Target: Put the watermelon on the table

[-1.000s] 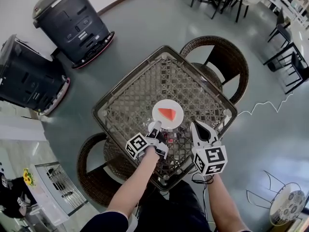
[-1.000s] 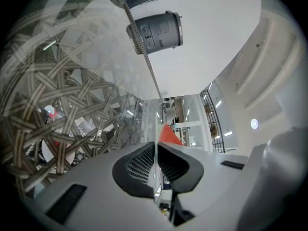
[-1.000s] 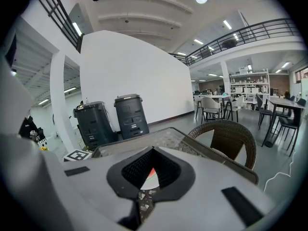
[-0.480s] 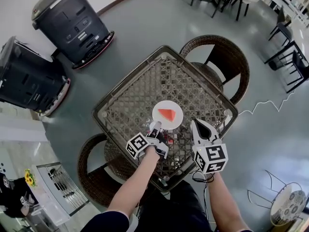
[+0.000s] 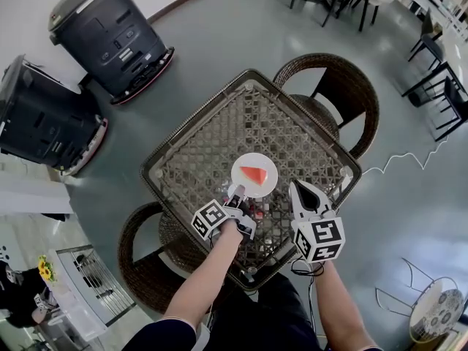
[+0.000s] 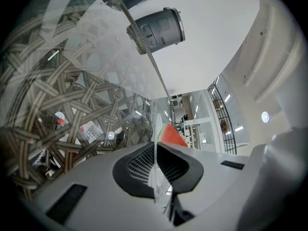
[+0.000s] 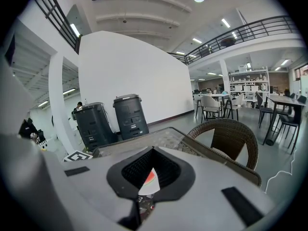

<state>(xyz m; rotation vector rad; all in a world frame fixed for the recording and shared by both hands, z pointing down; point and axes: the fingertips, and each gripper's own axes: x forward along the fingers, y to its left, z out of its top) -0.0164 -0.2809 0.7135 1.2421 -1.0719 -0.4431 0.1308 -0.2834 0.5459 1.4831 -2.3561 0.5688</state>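
Wicker chairs (image 5: 356,99), perhaps two bins (image 5: 110,31)

This looks like a café or canteen hall inside a large public building. A glass-topped wicker table (image 5: 212,130) stands with wicker chairs (image 5: 349,79) on a polished grey floor (image 5: 219,28). More dining tables and chairs (image 7: 214,104) fill the far end. A railed mezzanine (image 7: 250,30) runs overhead beneath strip lights (image 7: 226,23). Two dark wheeled machines (image 5: 110,31) are parked by the white wall (image 7: 130,66).
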